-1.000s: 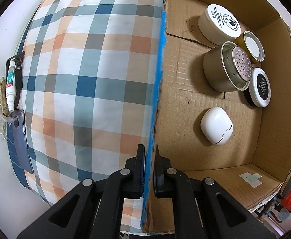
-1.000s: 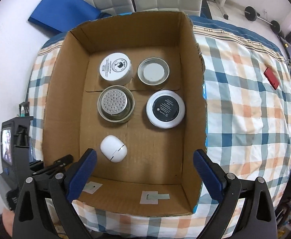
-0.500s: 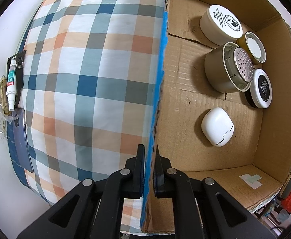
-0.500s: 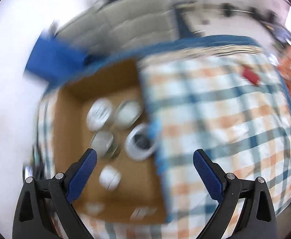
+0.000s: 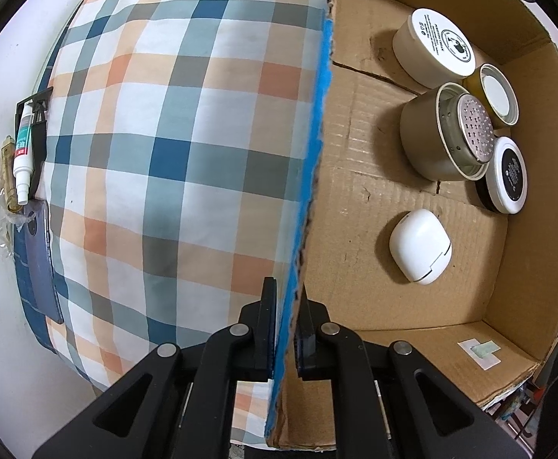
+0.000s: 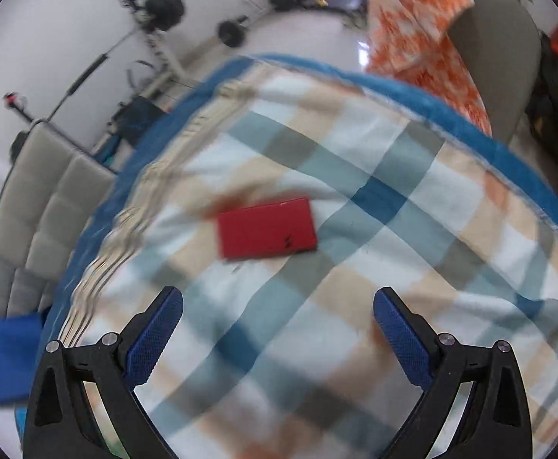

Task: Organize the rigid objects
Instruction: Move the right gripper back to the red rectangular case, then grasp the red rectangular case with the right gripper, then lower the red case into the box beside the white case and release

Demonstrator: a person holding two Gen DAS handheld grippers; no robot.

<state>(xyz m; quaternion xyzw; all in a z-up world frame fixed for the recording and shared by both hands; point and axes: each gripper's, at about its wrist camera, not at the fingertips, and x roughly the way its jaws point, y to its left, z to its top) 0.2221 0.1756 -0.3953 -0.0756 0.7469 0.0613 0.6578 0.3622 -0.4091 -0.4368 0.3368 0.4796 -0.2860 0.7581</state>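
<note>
My left gripper is shut on the blue-edged side wall of the cardboard box. In the box lie a white pebble-shaped case, a beige tin with a perforated metal top, a white jar, a yellow jar with a white lid and a black-and-white round tin. My right gripper is open and empty, above the plaid cloth. A flat red box lies on the cloth ahead of it, a little left of centre.
The plaid cloth covers a blue-edged table. A white tube and a dark flat case lie at its left edge. Beyond the table are a grey padded bench, barbell weights and an orange cloth on a chair.
My right gripper has swung right, away from the box, and now faces the red box on the cloth. My left gripper stays clamped on the box wall.
</note>
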